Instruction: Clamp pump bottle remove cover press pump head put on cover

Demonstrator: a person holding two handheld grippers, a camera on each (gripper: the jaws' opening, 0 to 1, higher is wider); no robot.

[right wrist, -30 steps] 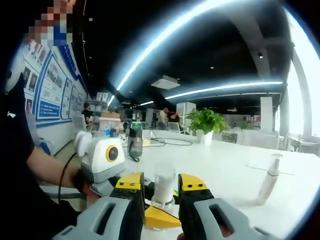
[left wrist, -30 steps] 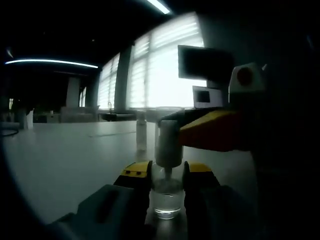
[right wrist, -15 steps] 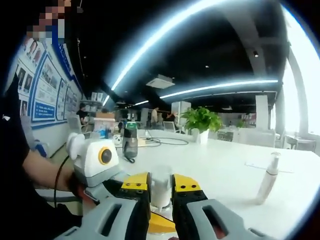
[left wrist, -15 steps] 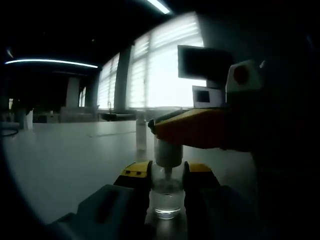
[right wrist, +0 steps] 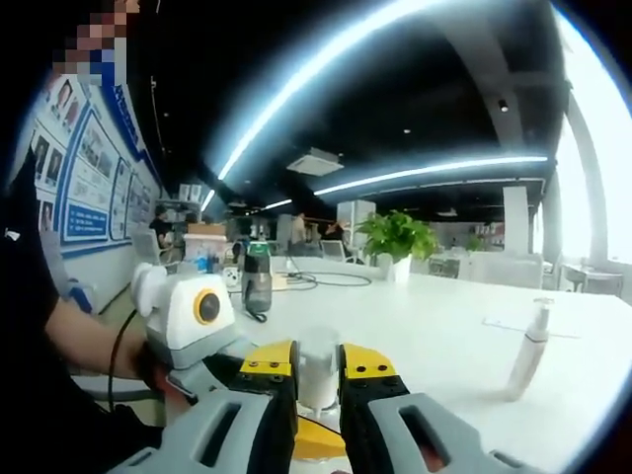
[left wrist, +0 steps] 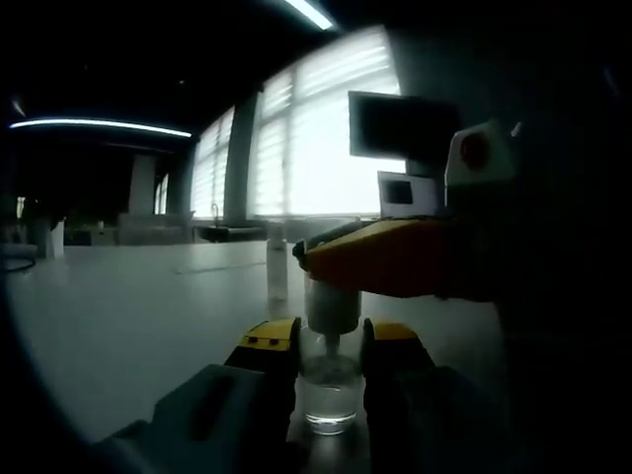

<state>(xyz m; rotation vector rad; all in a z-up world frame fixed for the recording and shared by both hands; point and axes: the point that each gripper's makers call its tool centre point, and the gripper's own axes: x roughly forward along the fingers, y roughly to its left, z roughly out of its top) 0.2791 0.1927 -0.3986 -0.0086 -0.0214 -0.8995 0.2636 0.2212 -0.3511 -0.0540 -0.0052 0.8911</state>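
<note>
While the left gripper [left wrist: 329,348] pinches the clear base of the pump bottle [left wrist: 329,395] upright on the white table [left wrist: 128,316], the right gripper [right wrist: 317,363] has its yellow-tipped jaws pressed against the translucent cover [right wrist: 318,367] over the pump head.

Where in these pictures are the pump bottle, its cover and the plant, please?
pump bottle [left wrist: 329,393], left gripper view, clear lower body.
cover [right wrist: 318,367], right gripper view, its side between the jaws.
plant [right wrist: 397,237], right gripper view, leaves.
</note>
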